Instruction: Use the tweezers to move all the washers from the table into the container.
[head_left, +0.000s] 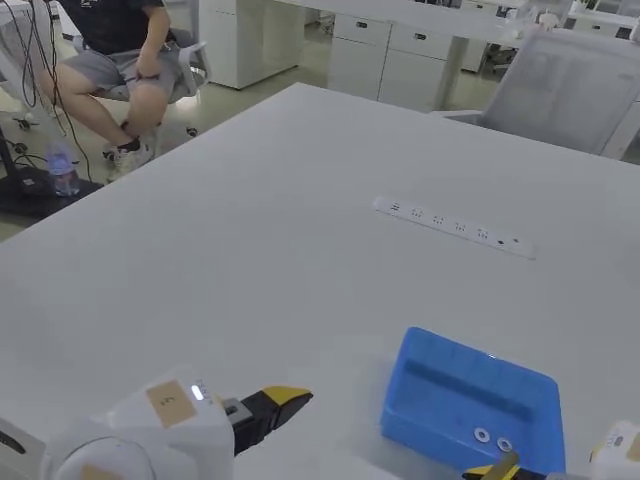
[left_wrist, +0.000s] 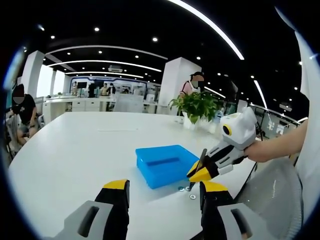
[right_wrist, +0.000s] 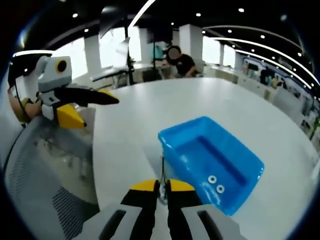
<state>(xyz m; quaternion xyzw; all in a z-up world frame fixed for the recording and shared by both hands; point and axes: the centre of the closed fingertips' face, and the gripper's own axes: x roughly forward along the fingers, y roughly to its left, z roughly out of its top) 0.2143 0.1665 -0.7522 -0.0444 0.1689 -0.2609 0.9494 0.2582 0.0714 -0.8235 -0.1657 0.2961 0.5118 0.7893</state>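
While the right gripper (right_wrist: 161, 184) pinches thin metal tweezers (right_wrist: 162, 170) just beside the blue plastic container (right_wrist: 200, 150), two small metal washers (right_wrist: 212, 179) lie inside it. The left gripper (left_wrist: 165, 184) gapes wide, empty, over the white table (left_wrist: 75, 150).

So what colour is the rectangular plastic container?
The container is bright blue; clearest in right gripper view.

Container (head_left: 450, 400) is glossy plastic, washers (head_left: 482, 436) shiny metal, table (head_left: 250, 260) smooth matt
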